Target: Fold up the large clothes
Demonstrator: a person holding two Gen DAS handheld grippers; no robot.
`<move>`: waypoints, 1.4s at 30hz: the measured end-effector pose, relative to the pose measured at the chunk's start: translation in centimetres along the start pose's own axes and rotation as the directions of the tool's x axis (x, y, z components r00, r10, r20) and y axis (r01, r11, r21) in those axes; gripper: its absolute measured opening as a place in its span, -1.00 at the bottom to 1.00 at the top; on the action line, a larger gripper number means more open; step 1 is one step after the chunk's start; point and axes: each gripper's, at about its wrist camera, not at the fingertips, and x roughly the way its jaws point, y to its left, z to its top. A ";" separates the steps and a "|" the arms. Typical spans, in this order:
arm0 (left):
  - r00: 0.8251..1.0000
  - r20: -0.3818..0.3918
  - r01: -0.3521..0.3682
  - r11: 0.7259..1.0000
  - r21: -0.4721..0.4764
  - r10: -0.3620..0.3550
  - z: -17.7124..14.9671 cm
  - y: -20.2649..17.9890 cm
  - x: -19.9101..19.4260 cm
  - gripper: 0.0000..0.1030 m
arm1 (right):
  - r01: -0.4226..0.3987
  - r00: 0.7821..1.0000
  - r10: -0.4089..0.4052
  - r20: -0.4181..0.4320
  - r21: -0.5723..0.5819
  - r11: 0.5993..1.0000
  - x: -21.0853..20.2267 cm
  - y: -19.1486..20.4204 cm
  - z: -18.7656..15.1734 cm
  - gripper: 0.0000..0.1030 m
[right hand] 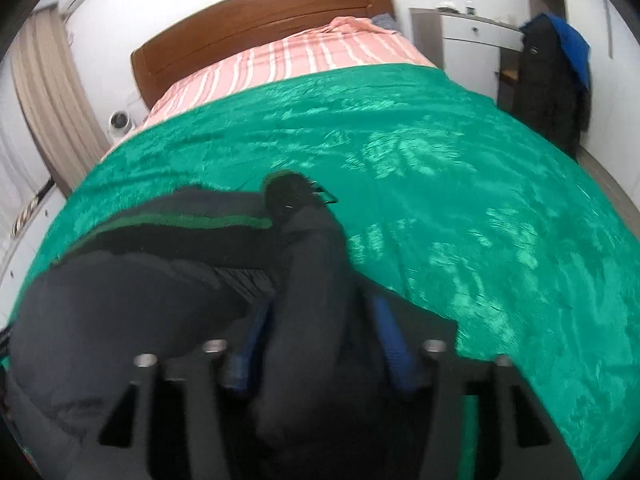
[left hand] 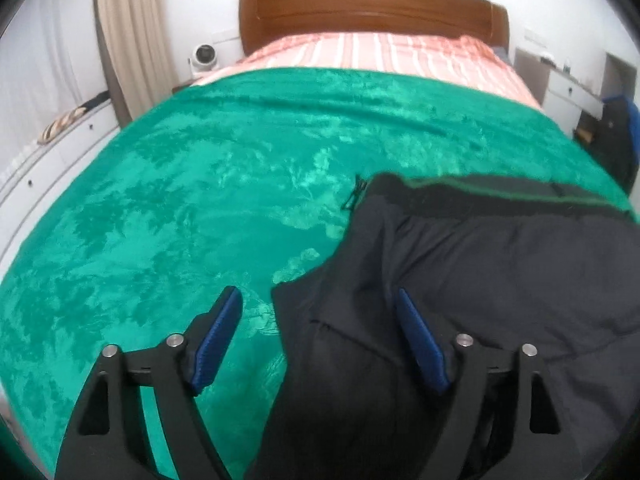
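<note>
A large black padded jacket with a thin green stripe lies on a green blanket over the bed. In the left wrist view it fills the lower right. My left gripper is open, its fingers spread over the jacket's left edge with nothing held. In the right wrist view the jacket fills the lower left. My right gripper is shut on a thick fold of the jacket, a sleeve-like roll running up between the blue pads. A zipper pull shows at the fold's far end.
The green blanket spreads wide around the jacket. Pink striped bedding and a wooden headboard lie beyond. A white fan and curtain stand at left. A dark coat hangs by a white cabinet at right.
</note>
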 end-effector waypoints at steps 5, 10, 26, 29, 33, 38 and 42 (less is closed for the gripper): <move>0.998 0.056 0.035 0.999 0.006 -0.035 0.1 -0.3 -3.7 0.73 | -0.014 0.993 0.016 0.117 -0.020 1.000 -5.2 0.5 -0.8 0.50; 0.992 0.093 0.079 0.996 0.034 -0.081 0.5 -1.9 -7.1 0.73 | -0.037 0.982 0.045 0.184 -0.048 0.998 -10.1 0.9 -3.1 0.60; 0.956 0.075 0.269 0.949 0.167 -0.284 1.5 -10.2 -11.3 0.84 | -0.117 0.970 0.110 0.216 0.019 0.993 -16.9 0.5 -16.4 0.65; 0.953 0.048 0.281 0.930 0.239 -0.300 0.9 -14.0 -10.2 0.85 | -0.135 0.974 0.133 0.184 -0.002 0.991 -16.7 0.9 -17.8 0.66; 0.970 -0.044 0.240 0.922 0.304 -0.238 -2.0 -17.2 -7.0 0.85 | -0.143 0.973 0.151 0.175 -0.059 0.988 -16.4 1.7 -17.9 0.66; 0.975 -0.064 0.220 0.906 0.363 -0.211 -7.6 -17.2 -6.7 0.95 | -0.166 0.971 0.177 0.162 -0.079 0.983 -16.1 1.7 -18.7 0.66; 0.984 -0.038 0.172 0.880 0.442 -0.173 -10.7 -17.2 -7.6 0.95 | -0.192 0.970 0.200 0.137 -0.073 0.979 -15.3 1.7 -18.8 0.66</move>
